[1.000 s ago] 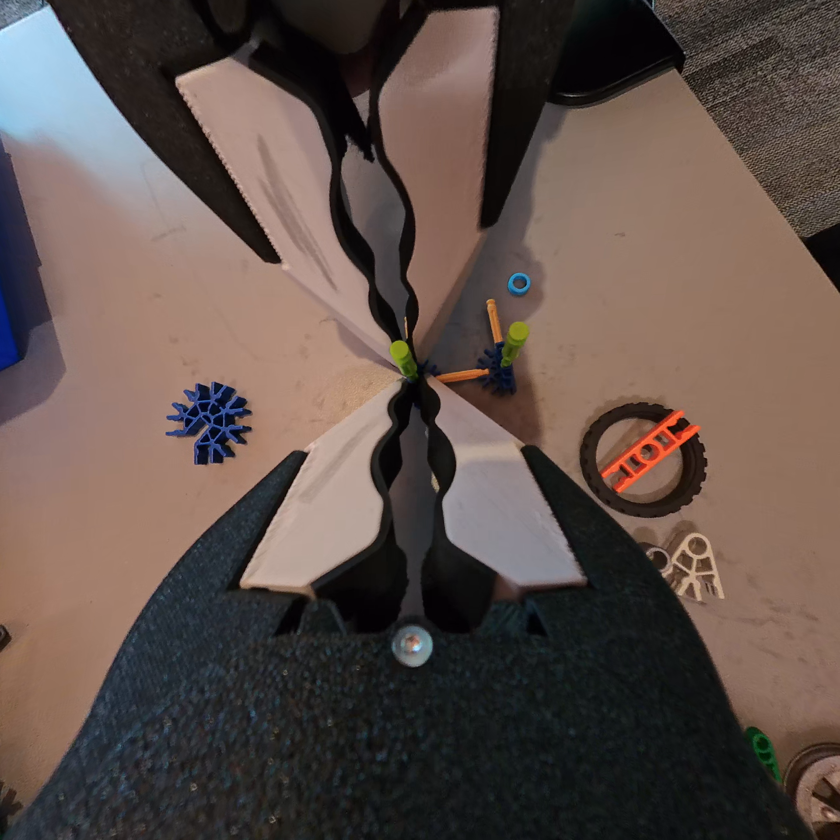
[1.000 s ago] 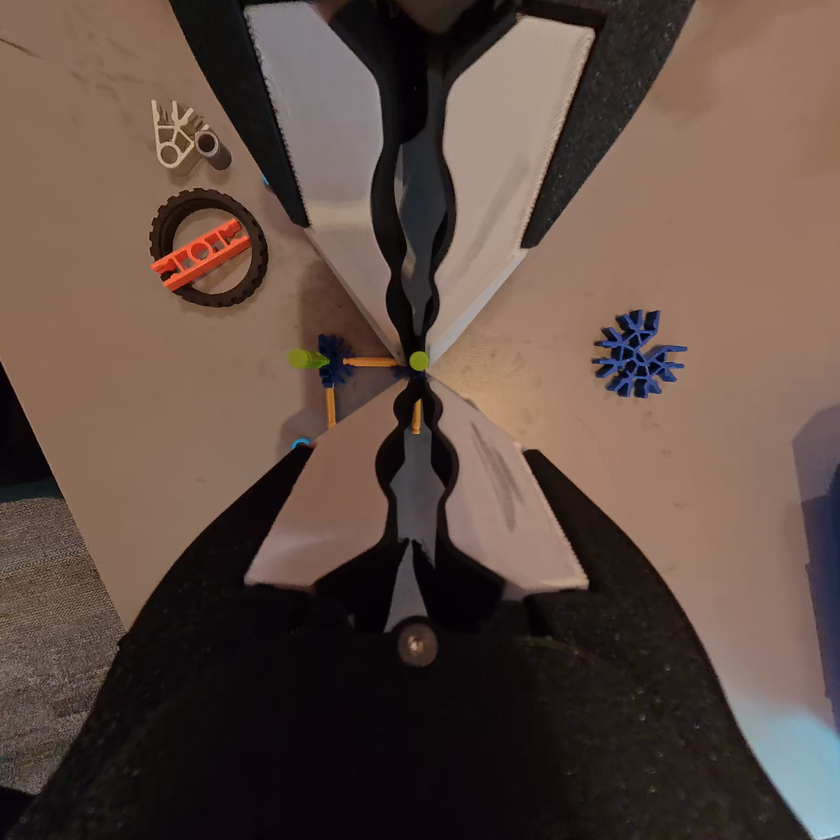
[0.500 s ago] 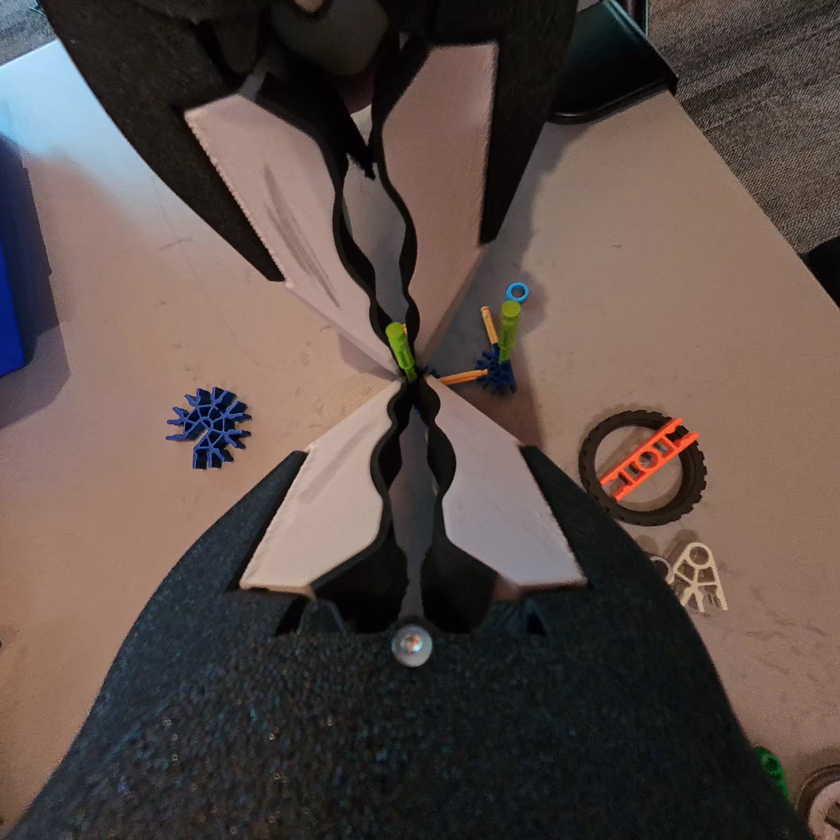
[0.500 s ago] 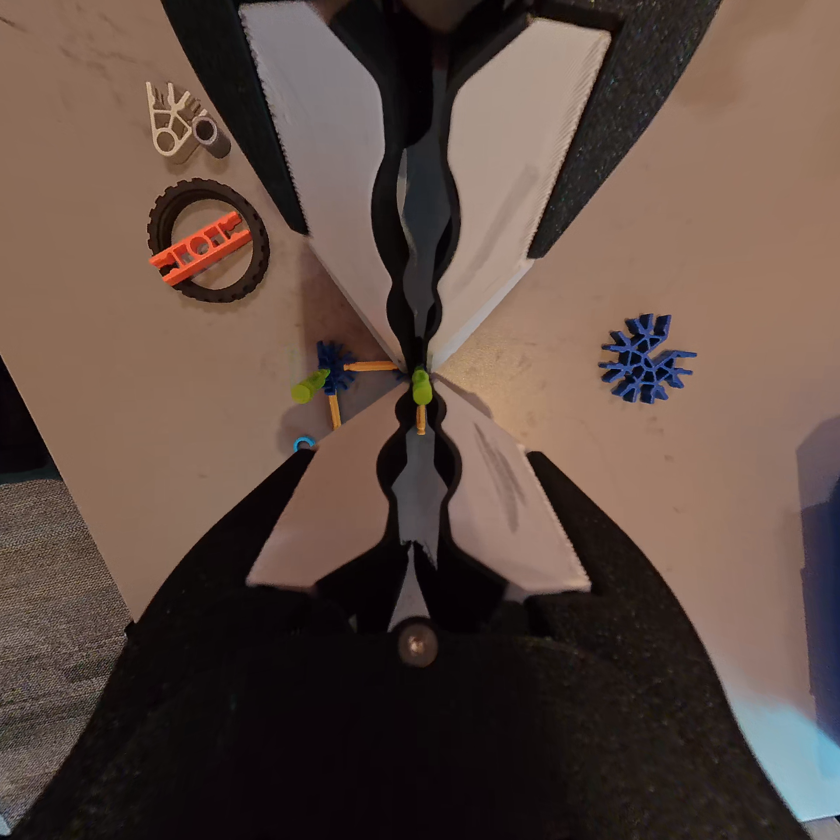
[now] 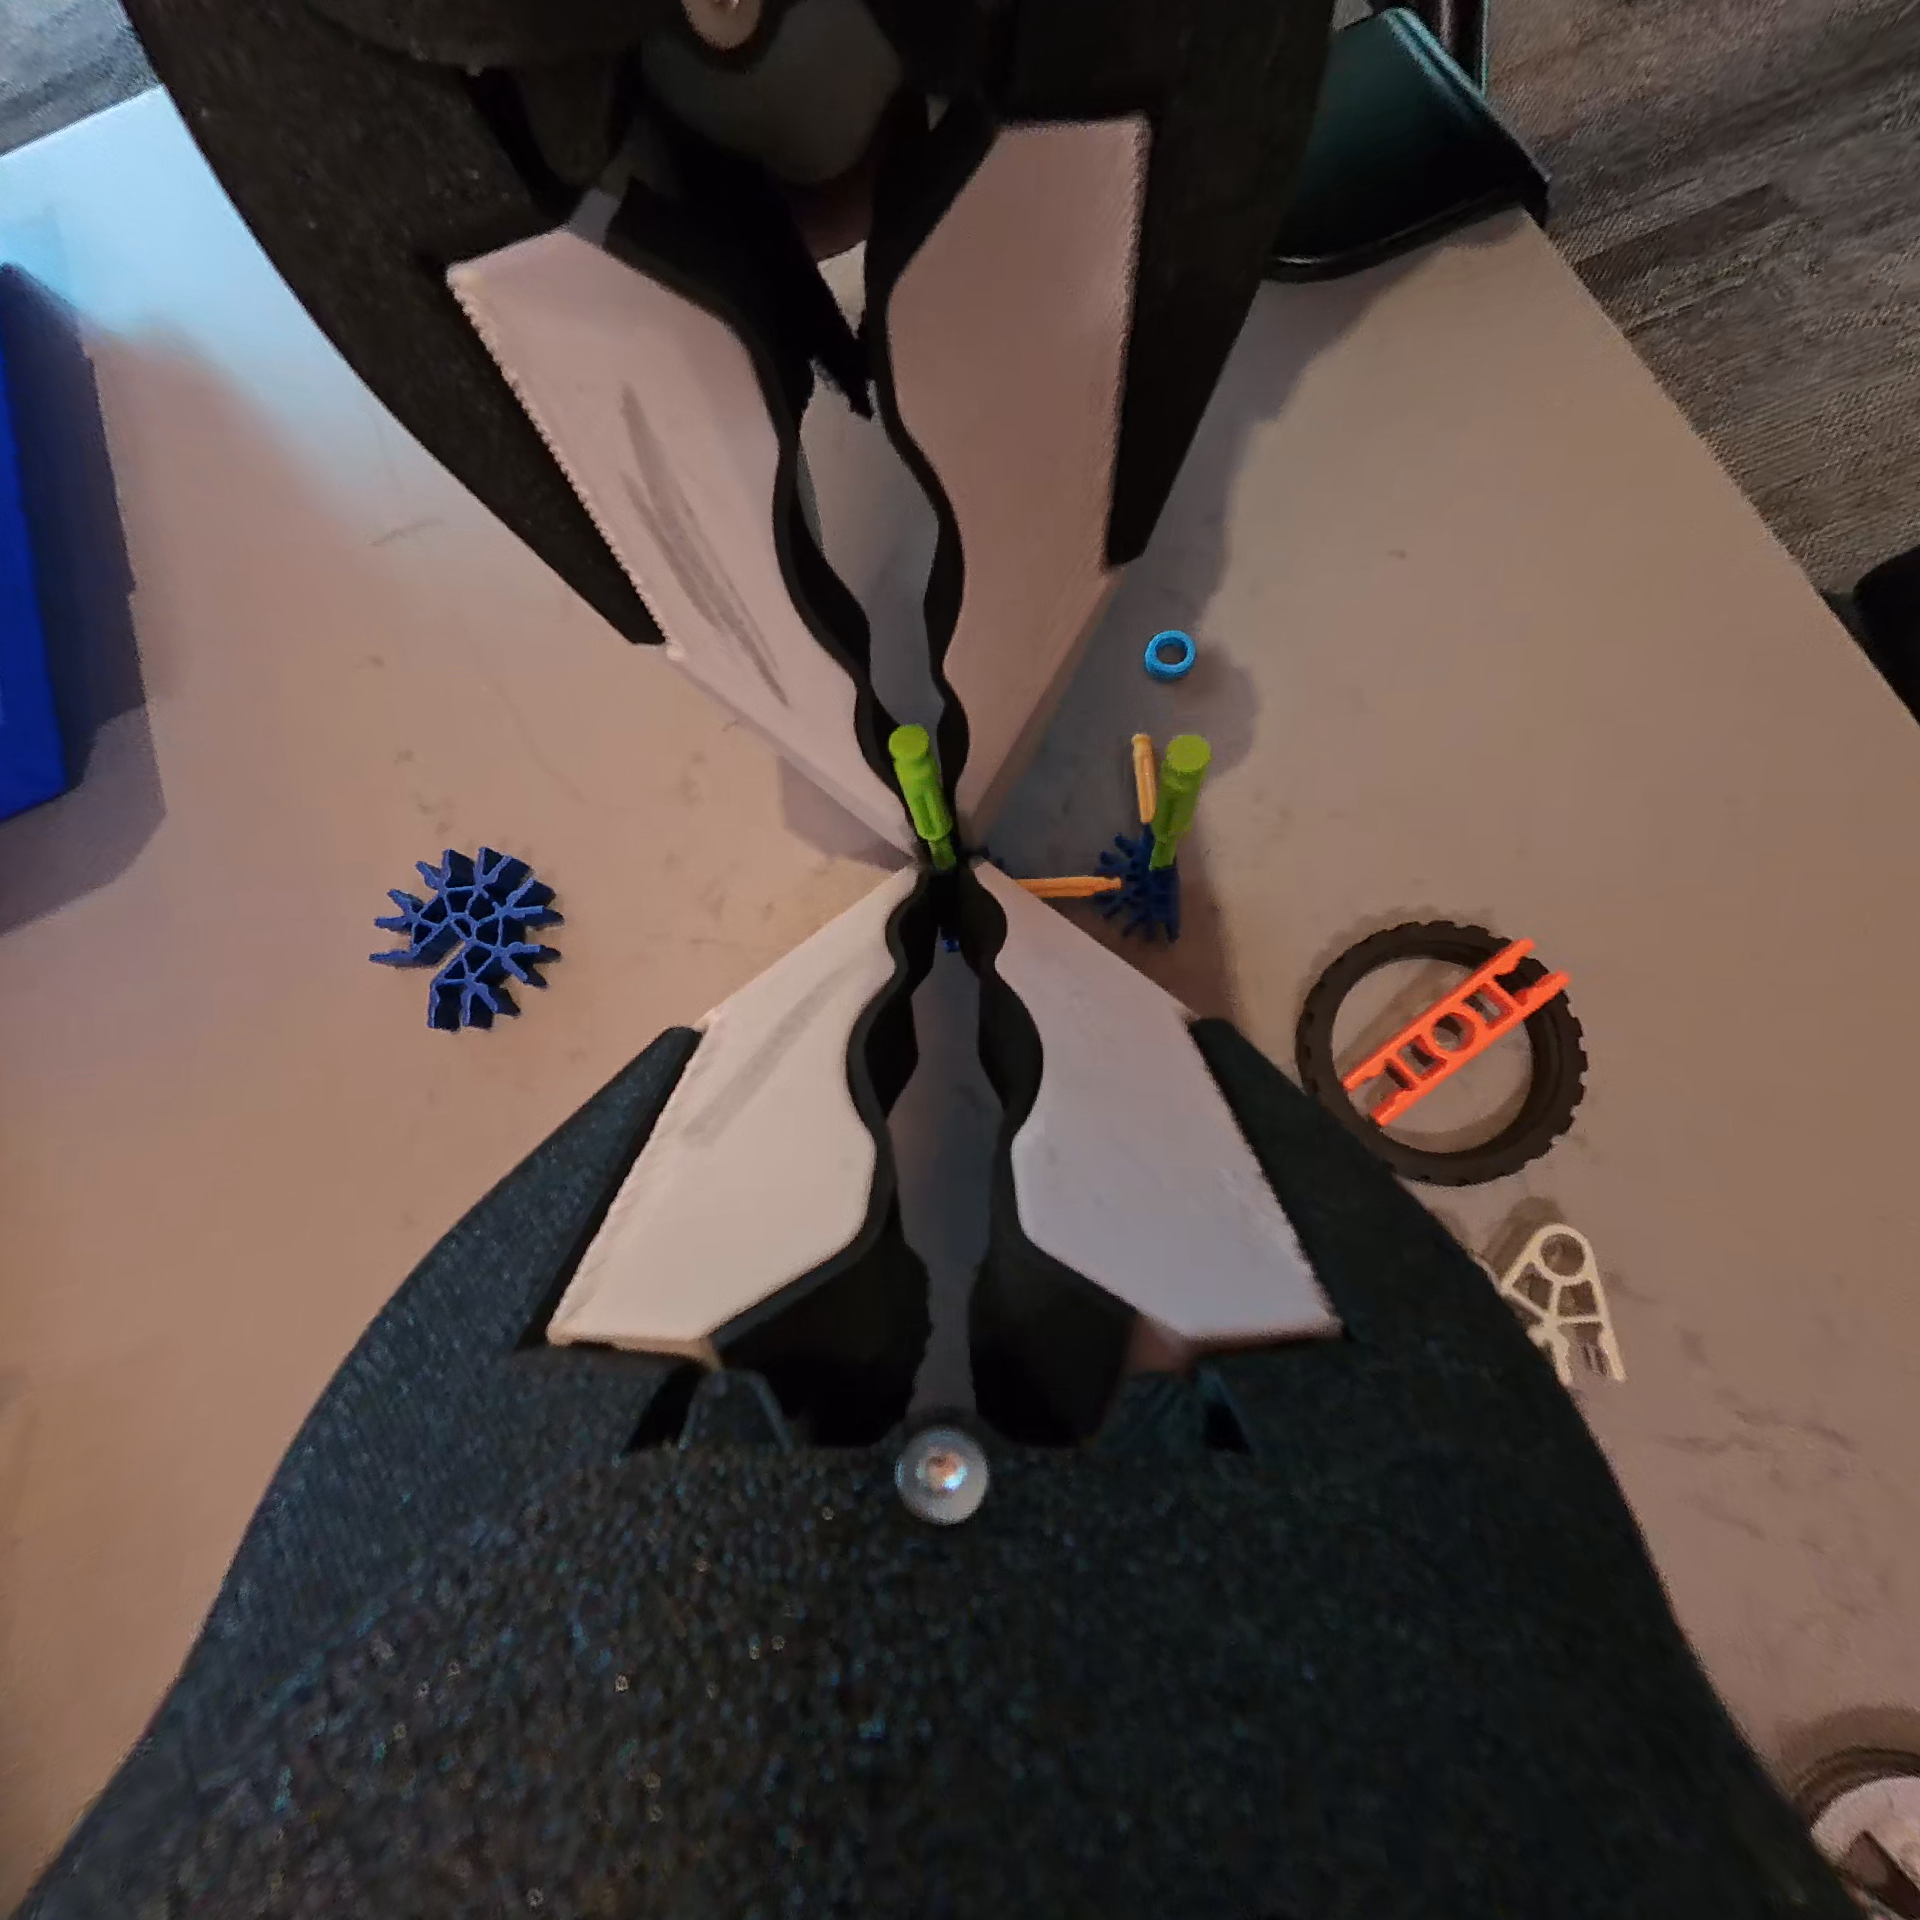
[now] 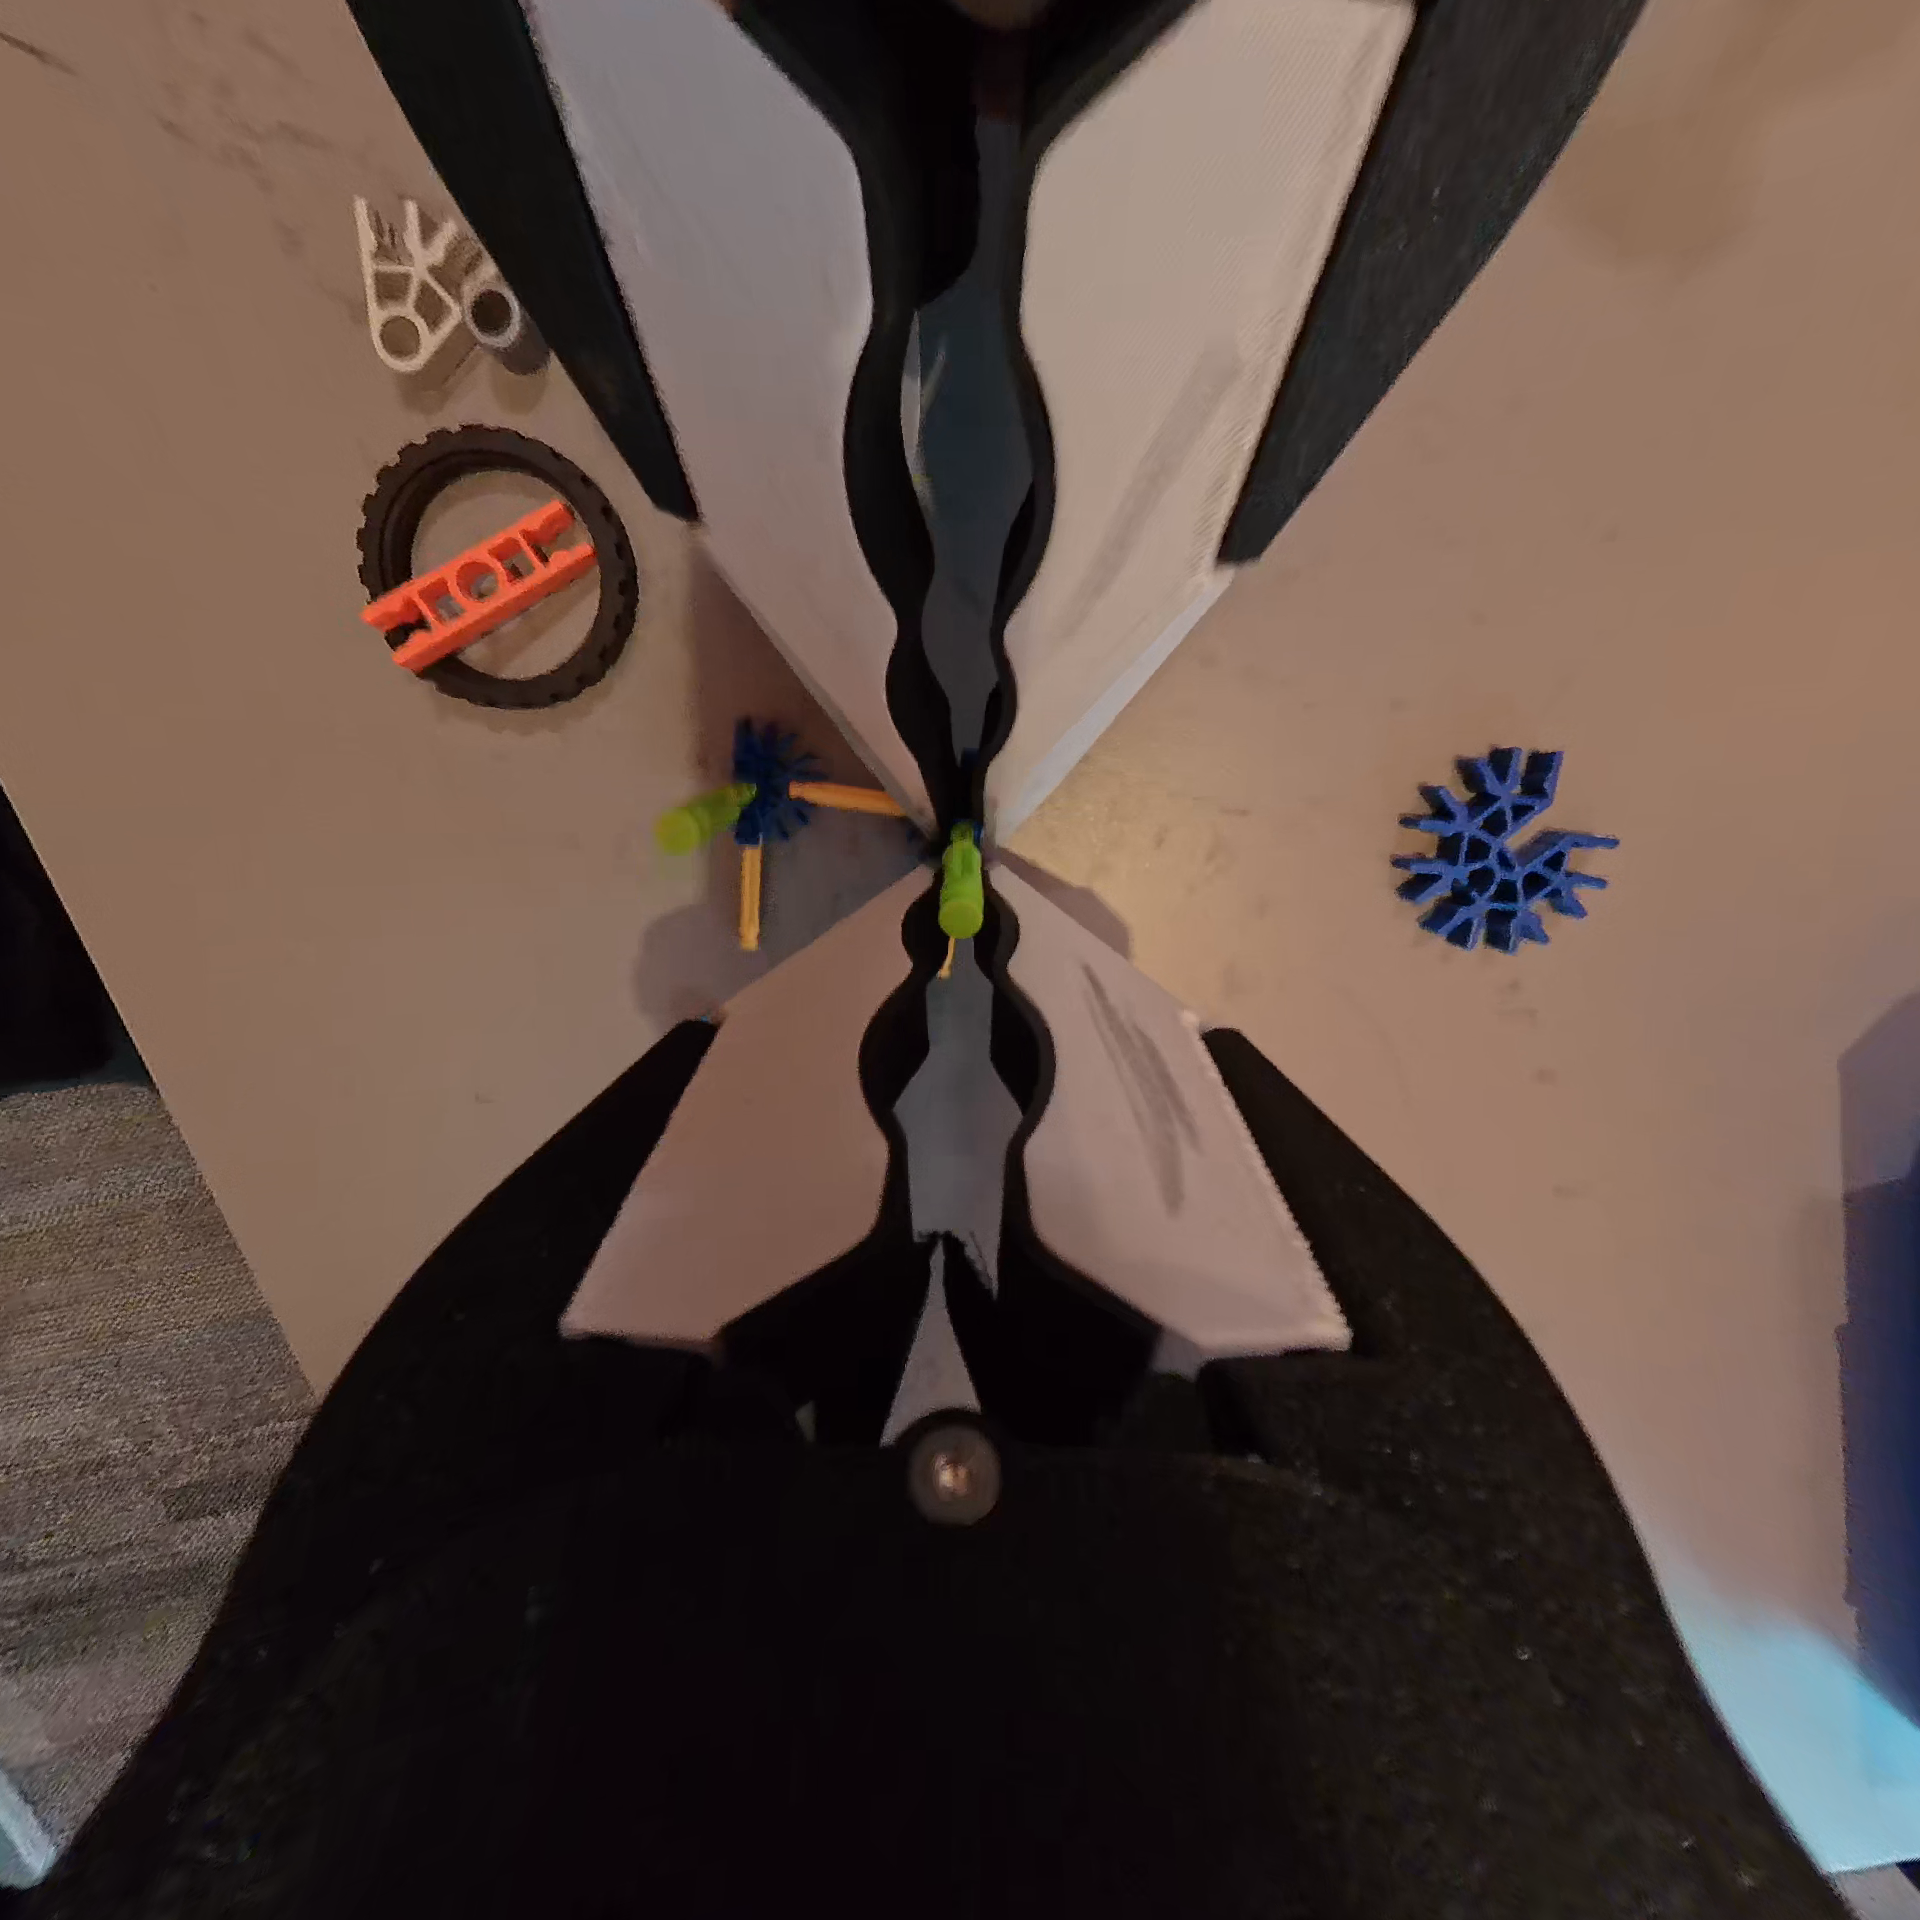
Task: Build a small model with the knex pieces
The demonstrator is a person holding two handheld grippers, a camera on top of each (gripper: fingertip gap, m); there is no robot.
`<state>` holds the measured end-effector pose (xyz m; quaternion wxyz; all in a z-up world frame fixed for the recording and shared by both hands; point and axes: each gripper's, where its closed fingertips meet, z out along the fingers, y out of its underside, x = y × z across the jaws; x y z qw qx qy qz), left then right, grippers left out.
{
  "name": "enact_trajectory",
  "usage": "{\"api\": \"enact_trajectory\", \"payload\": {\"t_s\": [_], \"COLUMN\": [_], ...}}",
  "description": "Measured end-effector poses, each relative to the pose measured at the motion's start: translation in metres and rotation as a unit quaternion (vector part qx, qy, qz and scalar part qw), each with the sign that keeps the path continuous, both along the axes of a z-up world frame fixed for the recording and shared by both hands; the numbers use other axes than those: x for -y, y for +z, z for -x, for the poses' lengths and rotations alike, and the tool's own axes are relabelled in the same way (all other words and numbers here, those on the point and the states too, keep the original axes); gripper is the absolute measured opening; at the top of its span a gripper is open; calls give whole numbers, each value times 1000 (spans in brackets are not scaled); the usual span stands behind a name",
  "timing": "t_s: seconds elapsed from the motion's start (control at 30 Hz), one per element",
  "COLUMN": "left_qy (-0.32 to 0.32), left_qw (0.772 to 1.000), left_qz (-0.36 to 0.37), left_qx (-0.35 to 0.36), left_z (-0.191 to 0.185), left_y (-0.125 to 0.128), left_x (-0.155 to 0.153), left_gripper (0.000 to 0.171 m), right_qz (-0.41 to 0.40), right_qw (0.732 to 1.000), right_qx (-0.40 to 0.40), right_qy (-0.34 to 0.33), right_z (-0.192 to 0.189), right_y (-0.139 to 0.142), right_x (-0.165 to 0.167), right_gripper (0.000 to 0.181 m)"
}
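Note:
A small toy assembly of blue connectors, yellow rods and green rods hangs between my two grippers, which meet tip to tip just above the grey table. My left gripper is shut on a blue connector that is almost hidden between the tips. My right gripper is shut around the green rod plugged into that connector; the rod also shows in the left wrist view. A yellow rod links it to a second blue connector carrying another green rod.
A loose blue snowflake connector lies left of the grippers. A black tyre with an orange piece on it, a white connector and a light blue ring lie to the right. A blue box stands at the far left. Left and right tips are no more than a few centimetres apart.
The assembly has tilted in the grip: the held green rod, seen end-on before from the right wrist, now lies along the right gripper's fingers. Both grippers stay shut tip to tip.

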<state>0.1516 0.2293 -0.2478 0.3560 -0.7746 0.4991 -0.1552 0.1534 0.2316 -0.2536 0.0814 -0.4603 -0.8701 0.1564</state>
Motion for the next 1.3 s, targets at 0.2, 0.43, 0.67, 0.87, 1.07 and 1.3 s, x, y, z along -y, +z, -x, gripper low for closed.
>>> {"api": "enact_trajectory", "payload": {"t_s": [0.2, 0.43, 0.67, 0.87, 1.07, 1.3], "left_qy": [4, 7, 0, -1, 0, 6], "left_qw": [1000, 1000, 1000, 1000, 1000, 1000], "left_qz": [-5, -11, -8, -7, -5, -8], "left_qx": [-20, -26, -26, -25, -23, -18], "left_z": [6, 7, 7, 6, 5, 5], "left_y": [0, -1, -1, -1, -1, -1], "left_x": [4, 5, 5, 5, 5, 5], "left_gripper": [0, 1, 1, 1, 1, 0], "right_qz": [-16, -11, 22, 25, 20, 23], "right_qw": [1000, 1000, 998, 998, 999, 1000], "right_qx": [5, -1, -56, -54, -39, -18], "right_qy": [-4, -2, -32, -17, -7, 2], "right_z": [-2, -1, 1, 4, 3, 3], "right_y": [-2, -1, 8, 5, 3, 2], "right_x": [-1, -1, -4, 1, 4, 5], "right_gripper": [2, 2, 5, 5, 4, 3]}}
